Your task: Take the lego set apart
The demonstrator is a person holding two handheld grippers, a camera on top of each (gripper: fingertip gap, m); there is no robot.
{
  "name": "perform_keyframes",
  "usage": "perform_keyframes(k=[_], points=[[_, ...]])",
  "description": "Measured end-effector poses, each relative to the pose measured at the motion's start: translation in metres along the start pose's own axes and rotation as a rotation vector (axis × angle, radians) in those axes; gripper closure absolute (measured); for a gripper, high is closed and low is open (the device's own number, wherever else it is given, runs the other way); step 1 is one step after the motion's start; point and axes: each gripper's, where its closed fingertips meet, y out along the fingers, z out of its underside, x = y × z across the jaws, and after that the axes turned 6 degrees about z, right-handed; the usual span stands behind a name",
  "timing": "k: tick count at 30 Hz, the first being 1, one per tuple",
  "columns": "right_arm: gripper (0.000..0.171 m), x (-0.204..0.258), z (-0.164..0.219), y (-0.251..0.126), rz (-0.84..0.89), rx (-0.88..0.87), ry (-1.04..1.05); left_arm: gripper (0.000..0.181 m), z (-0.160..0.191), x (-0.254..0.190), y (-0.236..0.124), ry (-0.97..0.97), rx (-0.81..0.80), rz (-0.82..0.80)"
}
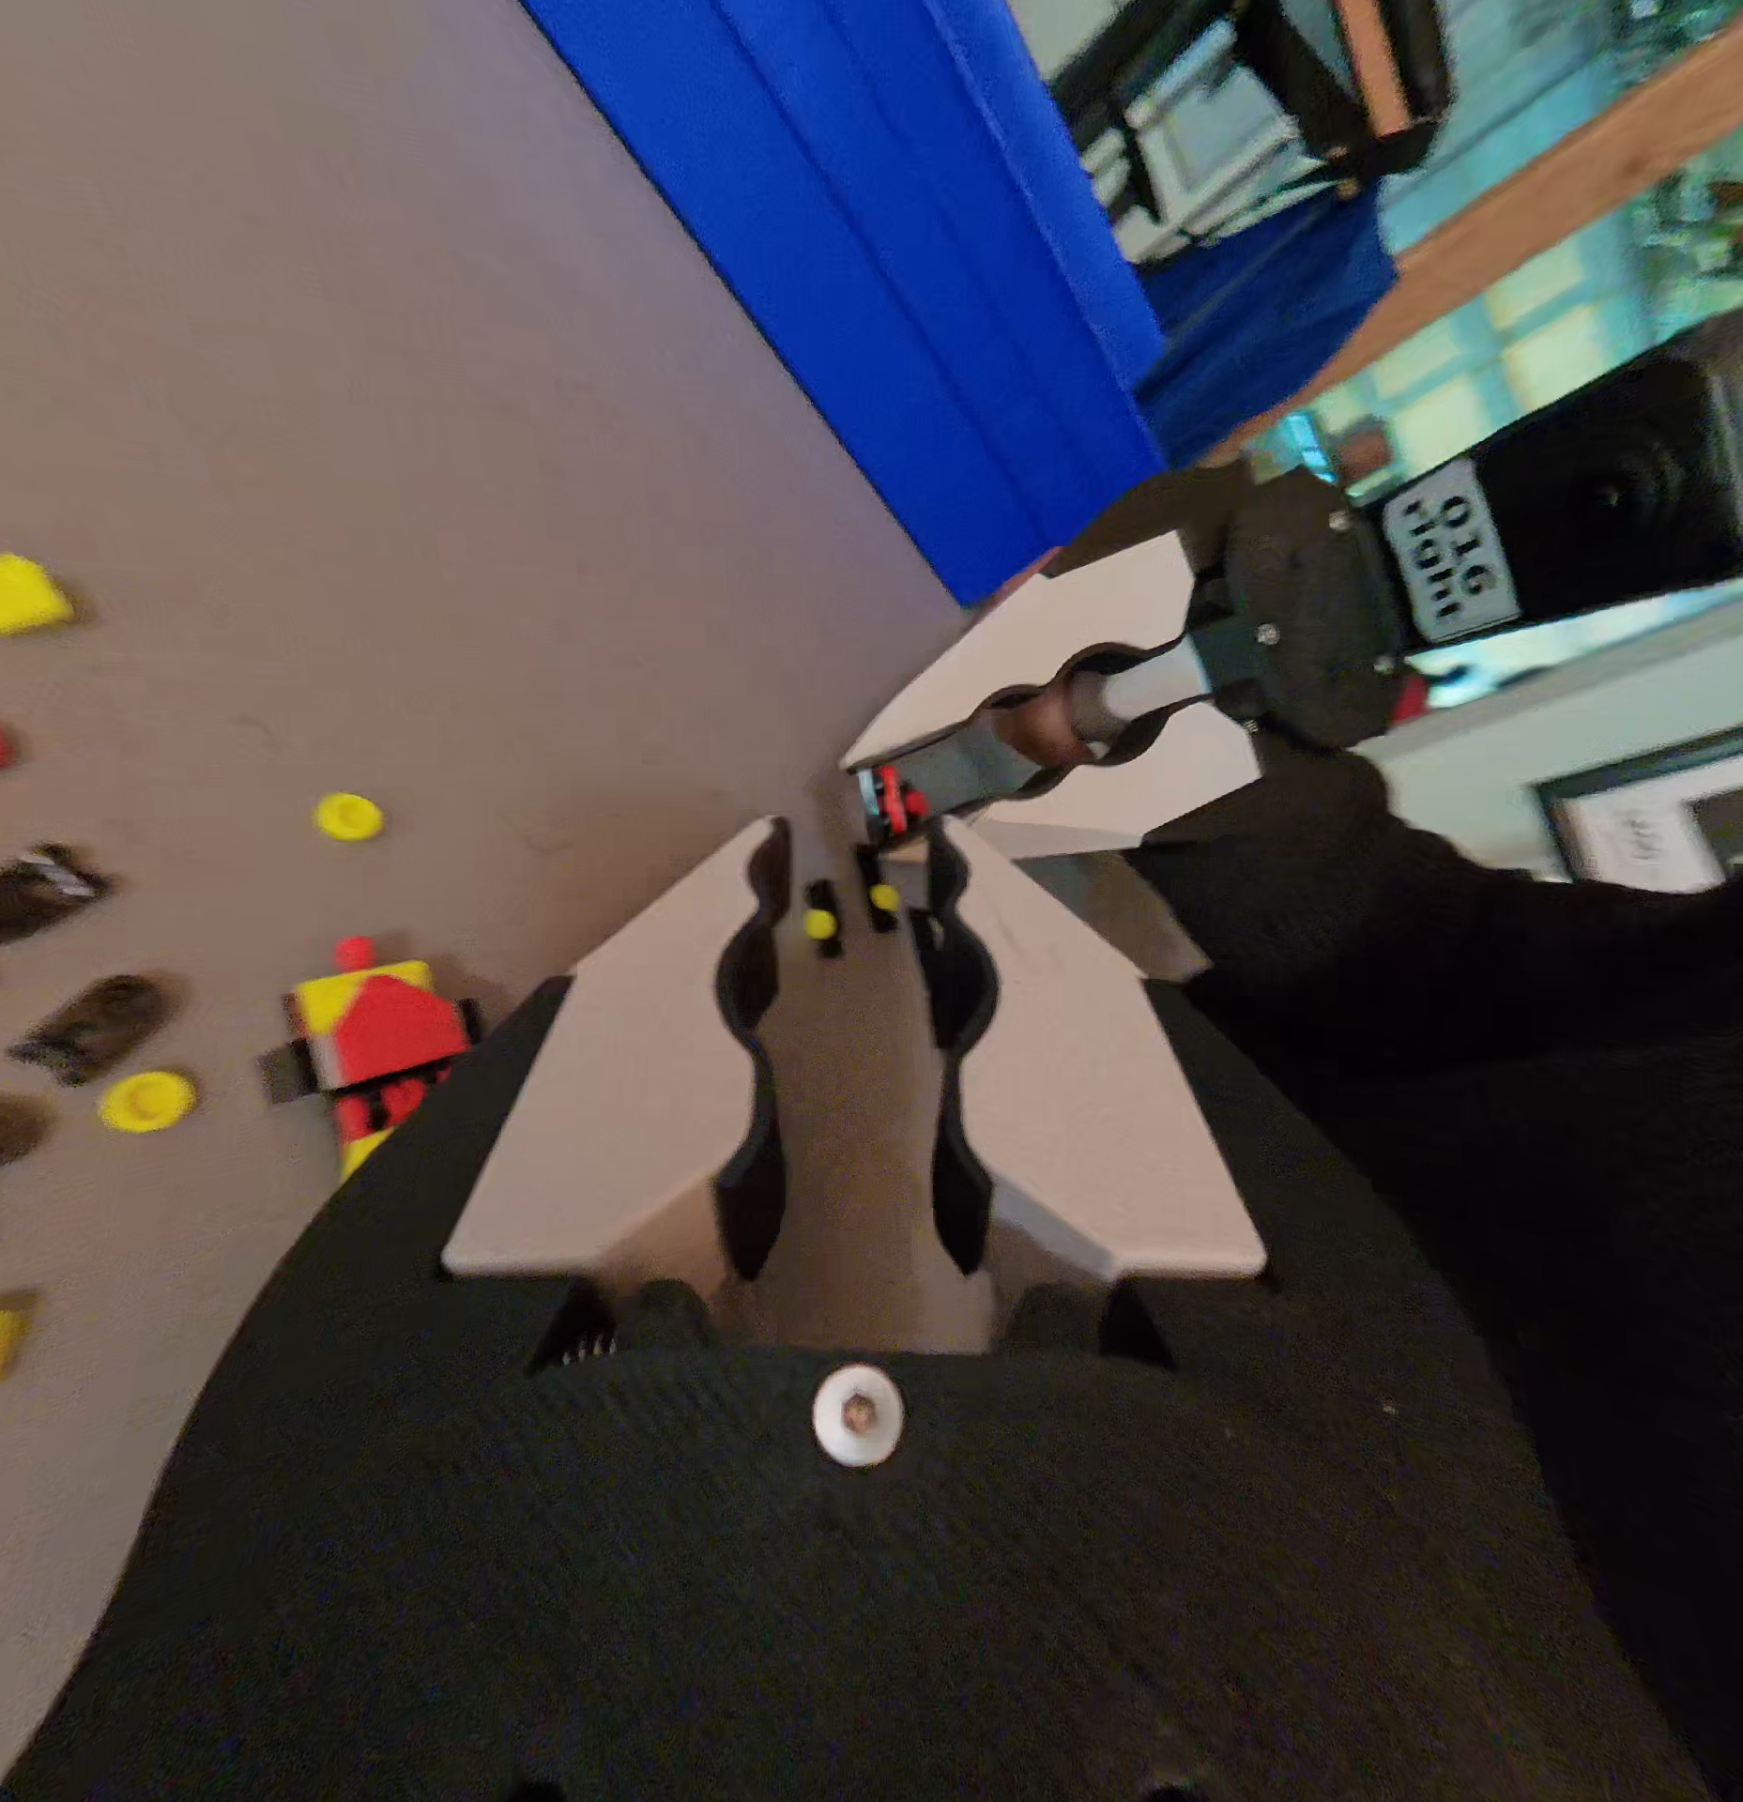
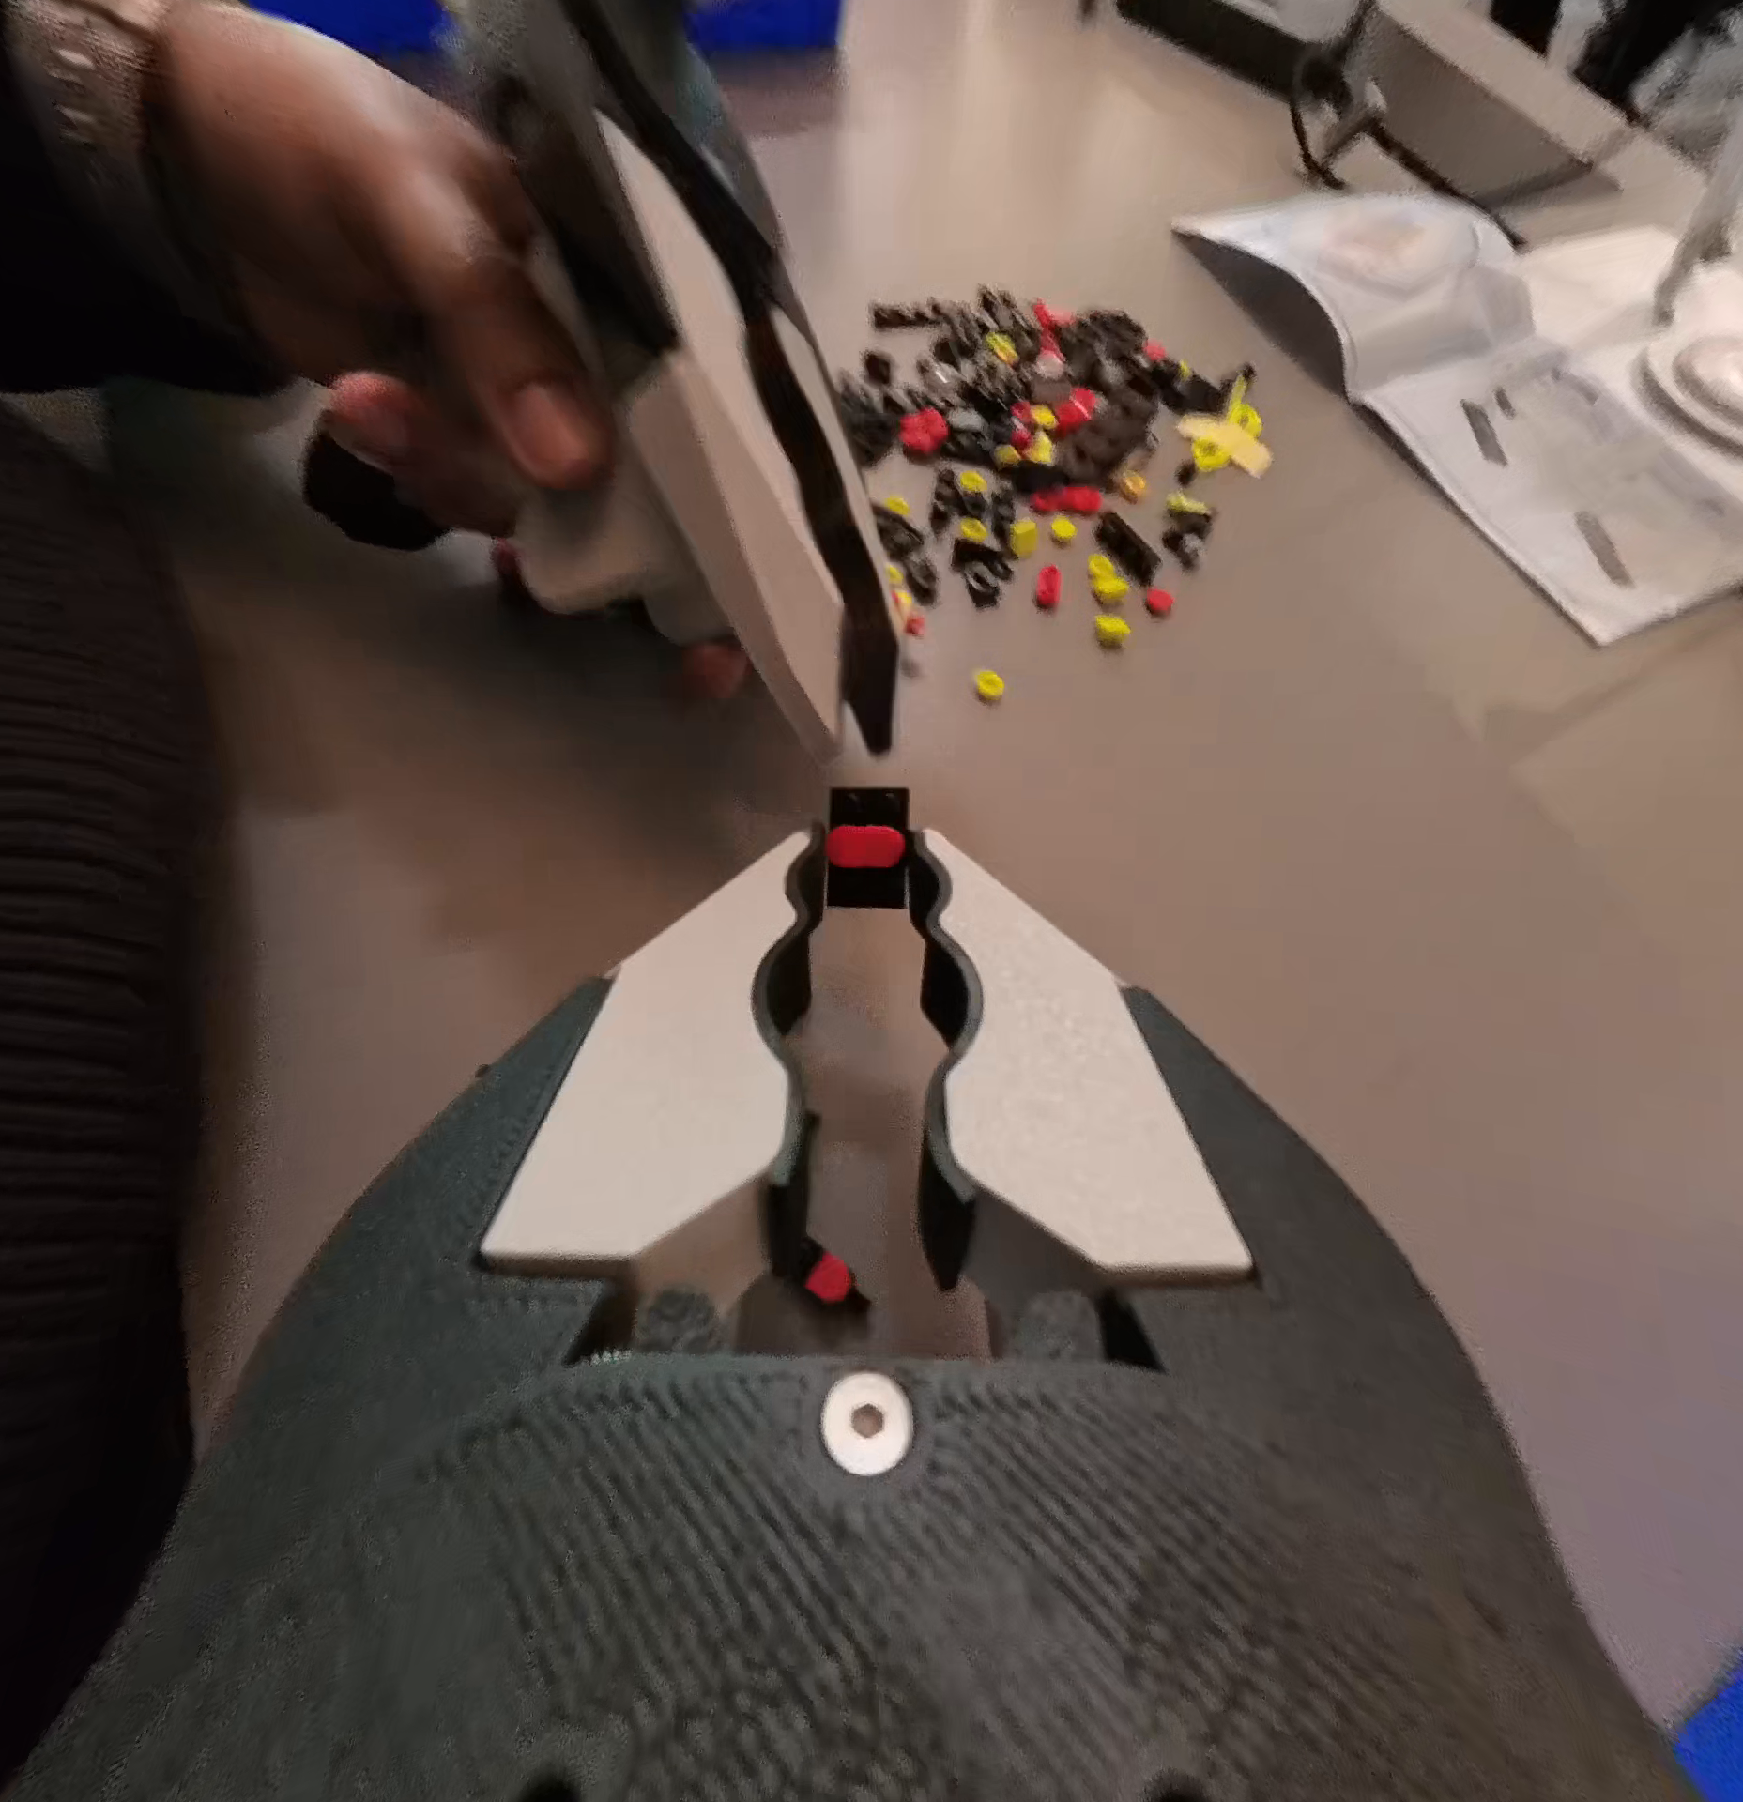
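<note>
Across the grey table lies a heap of loose black, red and yellow bricks, with a half-built red and yellow chunk lying apart from it. Above the table, the right gripper is clamped on a small black piece with a red stud, while the left gripper hangs just beside it with fingers apart, gripping nothing. To split the piece cleanly, I judge the left should close squarely on the exposed black end and pull straight away without twisting, since a slanted grip could flick the tiny part away.
</note>
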Motion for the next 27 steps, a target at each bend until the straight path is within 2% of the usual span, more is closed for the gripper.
perform_keyframes(k=[2, 4, 7, 13, 16, 19, 22, 27], points=[[0.155, -0.015, 0.016, 0.002, 0.048, 0.076, 0.047, 0.148, -0.007, 0.008, -0.005, 0.088, -0.020, -0.081], [0.155, -0.030, 0.032, 0.005, 0.108, 0.160, 0.106, 0.155, -0.007, 0.007, -0.006, 0.144, -0.014, -0.089], [0.155, -0.041, 0.050, 0.008, 0.149, 0.242, 0.205, 0.156, 0.001, 0.008, 0.000, 0.124, 0.024, -0.084], [0.144, -0.050, 0.046, -0.001, 0.179, 0.219, 0.288, 0.163, 0.001, 0.012, 0.000, 0.164, 0.036, -0.120], [0.147, -0.033, 0.032, -0.018, 0.068, 0.154, 0.307, 0.164, 0.000, 0.013, 0.000, 0.164, 0.030, -0.126], [0.152, 0.003, 0.022, -0.037, -0.094, 0.076, 0.192, 0.165, 0.001, 0.014, 0.001, 0.178, 0.036, -0.137], [0.153, 0.013, 0.033, -0.039, -0.105, 0.117, 0.076, 0.165, 0.005, 0.015, 0.004, 0.190, 0.061, -0.144], [0.155, 0.024, 0.050, -0.031, -0.158, 0.212, 0.040, 0.166, 0.010, 0.016, 0.007, 0.233, 0.098, -0.171]])
